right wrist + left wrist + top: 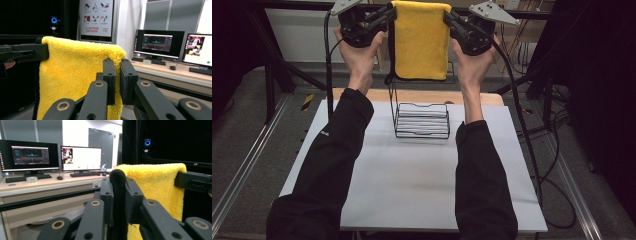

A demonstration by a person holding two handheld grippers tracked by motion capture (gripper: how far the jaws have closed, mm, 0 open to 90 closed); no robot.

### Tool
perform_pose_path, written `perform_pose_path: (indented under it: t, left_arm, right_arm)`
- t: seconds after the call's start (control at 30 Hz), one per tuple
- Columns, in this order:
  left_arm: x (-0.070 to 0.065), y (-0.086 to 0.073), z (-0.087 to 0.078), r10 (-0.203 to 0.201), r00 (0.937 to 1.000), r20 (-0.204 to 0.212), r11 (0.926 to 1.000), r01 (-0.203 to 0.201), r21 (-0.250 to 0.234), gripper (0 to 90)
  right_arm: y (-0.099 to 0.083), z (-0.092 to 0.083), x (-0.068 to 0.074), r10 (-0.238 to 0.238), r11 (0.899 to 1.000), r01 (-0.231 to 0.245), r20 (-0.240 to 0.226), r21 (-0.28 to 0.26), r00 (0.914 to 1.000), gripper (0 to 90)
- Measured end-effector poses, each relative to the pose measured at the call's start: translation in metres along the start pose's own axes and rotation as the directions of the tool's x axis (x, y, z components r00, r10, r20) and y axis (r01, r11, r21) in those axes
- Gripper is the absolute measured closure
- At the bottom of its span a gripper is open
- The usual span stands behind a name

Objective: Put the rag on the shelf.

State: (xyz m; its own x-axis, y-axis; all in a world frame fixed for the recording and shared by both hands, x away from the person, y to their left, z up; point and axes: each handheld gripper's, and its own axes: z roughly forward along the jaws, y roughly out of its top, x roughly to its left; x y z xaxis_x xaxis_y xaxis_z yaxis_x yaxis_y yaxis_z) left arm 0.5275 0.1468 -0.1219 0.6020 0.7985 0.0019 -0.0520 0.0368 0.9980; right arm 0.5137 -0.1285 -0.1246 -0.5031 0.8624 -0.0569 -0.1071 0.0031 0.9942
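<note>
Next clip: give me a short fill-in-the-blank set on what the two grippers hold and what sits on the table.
1. Both grippers hold up a folded towel whose colour is ____.
2. The left gripper and the right gripper each pinch one top ____ of the towel.
3. The black wire rack stands on the ____ table.
4. The towel hangs ____ the rack, not touching it.

Missing words: yellow; corner; white; above

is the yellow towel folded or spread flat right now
Folded: the towel hangs doubled over a top edge held taut between the left claw and right claw, above the wire rack.
</note>
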Motion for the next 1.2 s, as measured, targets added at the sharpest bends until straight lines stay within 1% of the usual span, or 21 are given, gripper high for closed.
perform_pose_path:
  t: [0.1,0.2,0.3,0.33,0.43,0.53,0.73,0.87,0.97,1.07,1.2]
  left_arm:
    - [0.002,-0.004,0.003,0.017,0.9999,0.002,0.9998,-0.017,0.004,78.6]
    - [0.003,-0.01,0.004,0.018,0.9998,0.013,0.9997,-0.018,0.015,78.6]
    - [0.001,-0.016,0.006,0.024,0.9996,0.017,0.9993,-0.024,0.027,78.6]
    - [0.0,-0.018,0.006,0.033,0.9992,0.019,0.9988,-0.034,0.035,78.6]
    - [-0.002,-0.024,0.006,0.037,0.9989,0.028,0.9983,-0.038,0.044,78.6]
    - [-0.005,-0.03,0.005,0.036,0.9986,0.039,0.9981,-0.038,0.049,78.6]
    - [-0.008,-0.046,0.002,0.039,0.998,0.05,0.9964,-0.042,0.074,78.6]
    - [-0.008,-0.055,-0.003,0.038,0.9976,0.057,0.9956,-0.043,0.084,78.6]
    - [-0.009,-0.062,-0.007,0.034,0.9974,0.064,0.9956,-0.04,0.085,78.6]
    - [-0.01,-0.067,-0.01,0.032,0.9971,0.07,0.995,-0.038,0.093,78.5]
    - [-0.012,-0.073,-0.014,0.037,0.9965,0.075,0.9933,-0.045,0.107,78.5]
  right_arm:
    - [-0.003,0.001,-0.001,-0.004,1.0,0.004,0.002,0.012,1.0,84.5]
    - [-0.008,0.0,-0.002,-0.017,1.0,0.017,0.002,0.024,0.9999,84.5]
    - [-0.014,-0.002,-0.003,-0.016,0.999,0.016,0.003,0.035,0.9999,84.6]
    - [-0.017,-0.003,-0.004,-0.013,0.999,0.013,0.003,0.04,0.9999,84.5]
    - [-0.024,-0.007,-0.005,-0.012,0.999,0.012,0.001,0.045,0.9999,84.5]
    - [-0.029,-0.011,-0.006,-0.02,0.998,0.02,-0.004,0.053,0.9998,84.5]
    - [-0.042,-0.018,-0.007,-0.017,0.997,0.018,-0.009,0.071,0.9998,84.5]
    - [-0.051,-0.019,-0.007,-0.019,0.996,0.02,-0.021,0.087,0.9996,84.4]
    - [-0.056,-0.019,-0.006,-0.013,0.995,0.015,-0.024,0.095,0.9996,84.5]
    - [-0.061,-0.021,-0.005,-0.019,0.994,0.022,-0.031,0.105,0.9993,84.5]
    - [-0.068,-0.022,-0.004,-0.016,0.993,0.02,-0.038,0.118,0.9992,84.4]
